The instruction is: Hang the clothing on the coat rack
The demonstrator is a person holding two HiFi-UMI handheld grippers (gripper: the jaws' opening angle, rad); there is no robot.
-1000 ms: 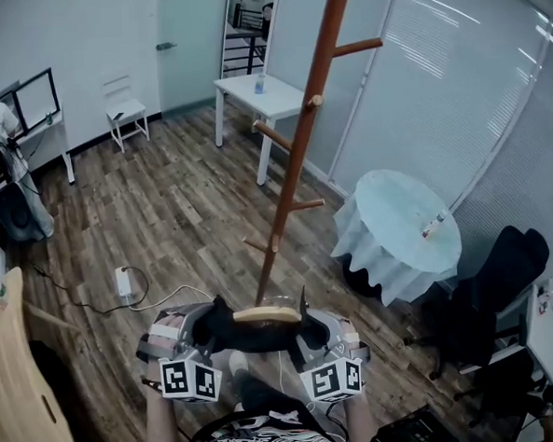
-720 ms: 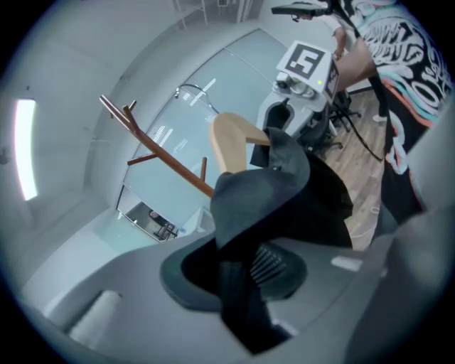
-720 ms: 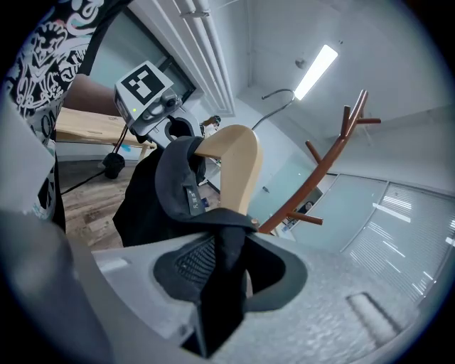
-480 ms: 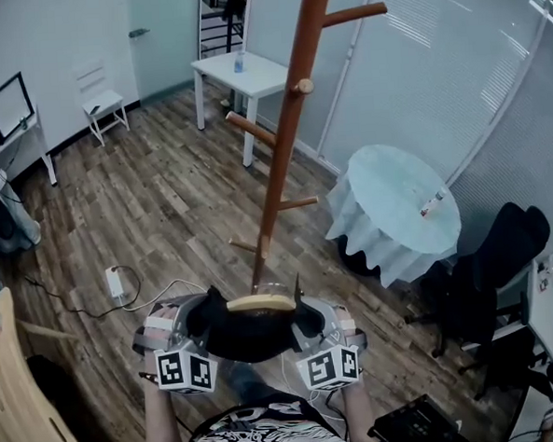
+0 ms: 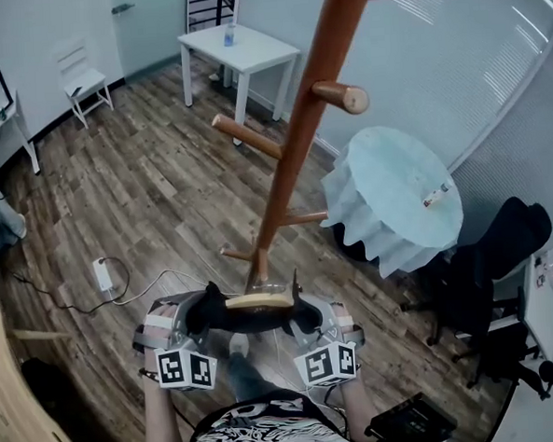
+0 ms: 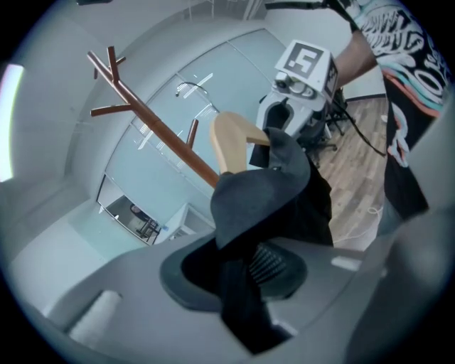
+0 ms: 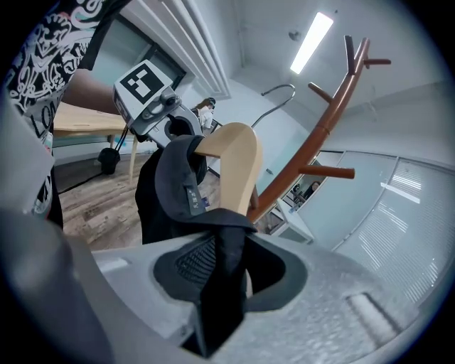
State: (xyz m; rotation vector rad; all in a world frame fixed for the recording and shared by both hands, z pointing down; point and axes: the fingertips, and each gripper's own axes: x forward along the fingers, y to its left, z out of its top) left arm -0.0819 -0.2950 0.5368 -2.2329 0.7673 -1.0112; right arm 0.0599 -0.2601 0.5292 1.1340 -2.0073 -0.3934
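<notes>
A dark garment (image 5: 250, 322) hangs on a pale wooden hanger (image 5: 258, 301) held between my two grippers, just in front of my chest. My left gripper (image 5: 194, 321) is shut on the garment's left shoulder (image 6: 245, 274); my right gripper (image 5: 311, 321) is shut on its right shoulder (image 7: 224, 270). The hanger's wire hook (image 7: 274, 96) points up. The brown wooden coat rack (image 5: 295, 149) rises directly ahead of the hanger, with pegs (image 5: 342, 96) sticking out at several heights. In both gripper views dark cloth fills the gap between the jaws.
A round table with a pale blue cloth (image 5: 397, 199) stands to the right of the rack, a black office chair (image 5: 495, 277) beyond it. A white table (image 5: 238, 50) and white chair (image 5: 77, 83) are at the back. A power strip with cable (image 5: 104, 274) lies on the wooden floor.
The rack now looms larger and closer, its pegs higher in the head view. The grippers keep the same hold on the garment and hanger.
</notes>
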